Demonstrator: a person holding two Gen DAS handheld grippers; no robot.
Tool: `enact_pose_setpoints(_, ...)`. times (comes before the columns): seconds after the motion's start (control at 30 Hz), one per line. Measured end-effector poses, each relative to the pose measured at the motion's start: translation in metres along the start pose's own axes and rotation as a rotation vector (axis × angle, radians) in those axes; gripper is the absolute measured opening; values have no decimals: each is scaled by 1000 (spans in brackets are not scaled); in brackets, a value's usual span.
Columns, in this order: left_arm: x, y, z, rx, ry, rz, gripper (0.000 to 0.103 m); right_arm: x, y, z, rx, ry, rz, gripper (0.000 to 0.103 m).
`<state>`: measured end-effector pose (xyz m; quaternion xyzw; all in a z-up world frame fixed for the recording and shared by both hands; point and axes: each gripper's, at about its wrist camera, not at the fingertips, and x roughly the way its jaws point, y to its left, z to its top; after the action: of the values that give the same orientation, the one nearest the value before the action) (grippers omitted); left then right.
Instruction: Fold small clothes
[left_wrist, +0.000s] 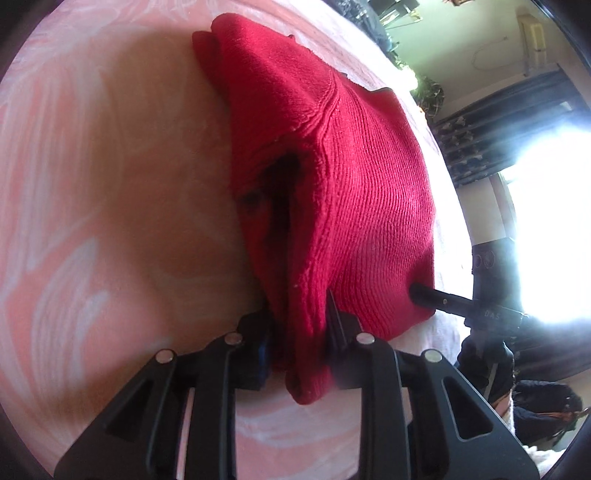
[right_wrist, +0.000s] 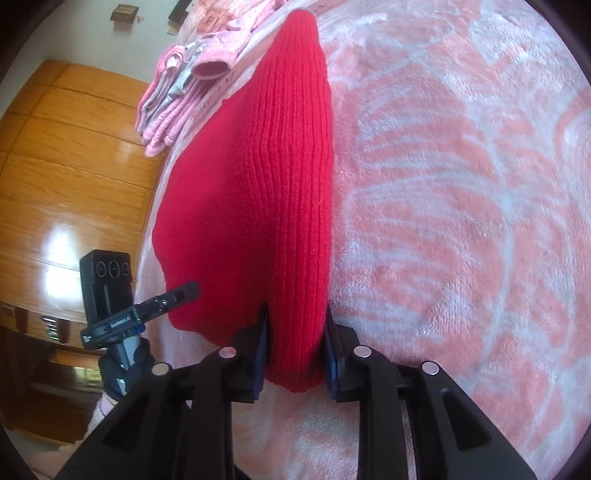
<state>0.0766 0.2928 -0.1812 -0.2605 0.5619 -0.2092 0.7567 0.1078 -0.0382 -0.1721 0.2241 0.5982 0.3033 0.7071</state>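
The red sweater (left_wrist: 332, 177) lies on a pink blanket (left_wrist: 110, 221). The left claw (left_wrist: 299, 332) pinches one bunched corner of the sweater. The right claw (right_wrist: 295, 332) pinches another corner. Pink clothes (right_wrist: 184, 81) sit in a pile past the far end of the sweater.

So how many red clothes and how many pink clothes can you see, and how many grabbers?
Red clothes: 1, the red knitted garment, pinched by both grabbers.
Pink clothes: 1 pile; its separate pieces are too bunched to count.
Grabbers: 2, the left gripper and the right gripper.
Total: 4
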Motion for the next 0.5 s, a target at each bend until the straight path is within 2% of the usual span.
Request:
enact_pose_setpoints(0.13,-5,-2,-9,11,-36,20,27,-1,7,-3,-28,-12,-54,25)
enact_pose_setpoints(0.2,-10,-8,-10,-4,-49,34,29,-3,10,-5,-21,-25,-58,29)
enact_pose_setpoints(0.23,-3,-24,-11,-14,-56,41,34,-5,12,-6,-20,-32,-63,35)
enact_pose_setpoints(0.3,-6,-30,-17,-17,-62,60,41,-9,13,-14,-23,-42,-67,48)
enact_pose_setpoints(0.37,-13,-35,-30,-15,-74,67,50,-16,14,-26,-29,-53,-70,67)
enact_pose_setpoints(0.43,-21,-37,-43,-17,-82,63,58,-22,18,-37,-47,-65,-97,79)
enact_pose_setpoints(0.5,-30,-39,-58,-13,-96,68,64,-27,22,-49,-67,-75,-142,83)
